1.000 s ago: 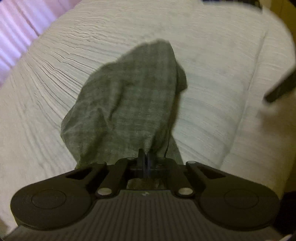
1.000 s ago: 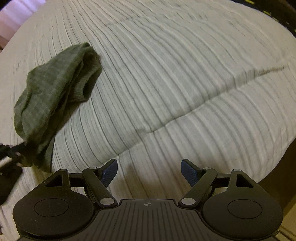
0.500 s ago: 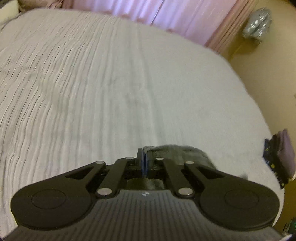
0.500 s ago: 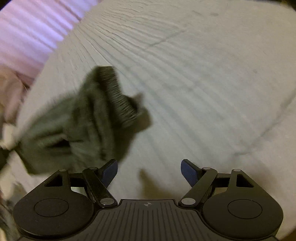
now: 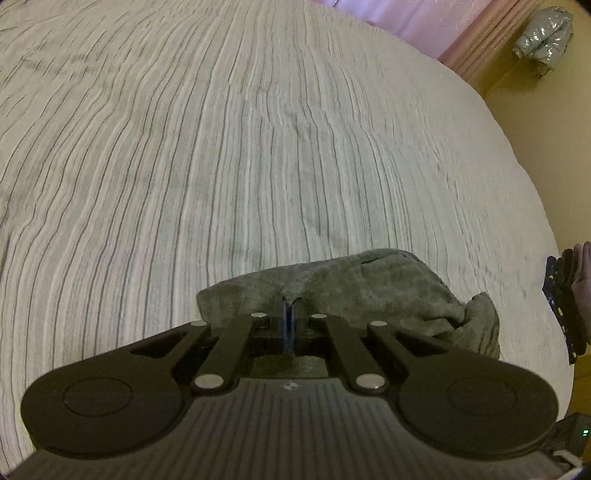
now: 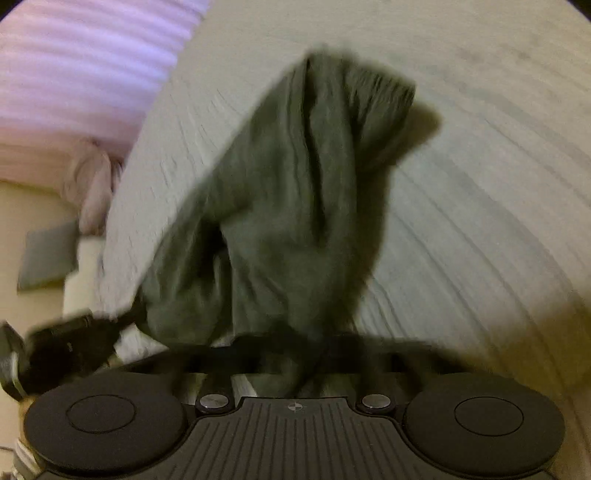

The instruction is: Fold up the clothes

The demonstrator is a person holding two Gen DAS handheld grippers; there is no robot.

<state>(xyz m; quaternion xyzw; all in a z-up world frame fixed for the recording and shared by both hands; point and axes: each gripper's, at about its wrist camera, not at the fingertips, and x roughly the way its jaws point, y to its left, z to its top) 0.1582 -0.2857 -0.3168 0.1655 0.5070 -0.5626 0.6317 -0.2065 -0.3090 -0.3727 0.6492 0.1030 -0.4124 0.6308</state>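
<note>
A grey-green garment point(image 5: 369, 288) lies bunched on the striped pale bed cover point(image 5: 221, 147) just beyond my left gripper point(image 5: 287, 310), which is shut on a pinch of its near edge. In the right wrist view the same garment point(image 6: 295, 203) hangs stretched and blurred, rising from my right gripper point(image 6: 310, 350). That gripper's jaws are closing, and the cloth runs down between them and looks pinched. The left gripper point(image 6: 74, 343) shows at the lower left of that view, holding the garment's other end.
Pink curtains point(image 5: 406, 22) hang behind the bed. A silvery bundle point(image 5: 546, 33) sits on the yellow wall at the right. A dark patterned object point(image 5: 565, 295) is beside the bed's right edge. A grey cushion point(image 6: 48, 258) and a pink bundle point(image 6: 92, 184) lie past the bed's left edge.
The left gripper swung round with the garment, which now lies low by its tips. The right gripper moved onto the garment and its wide-open jaws came together around the cloth.
</note>
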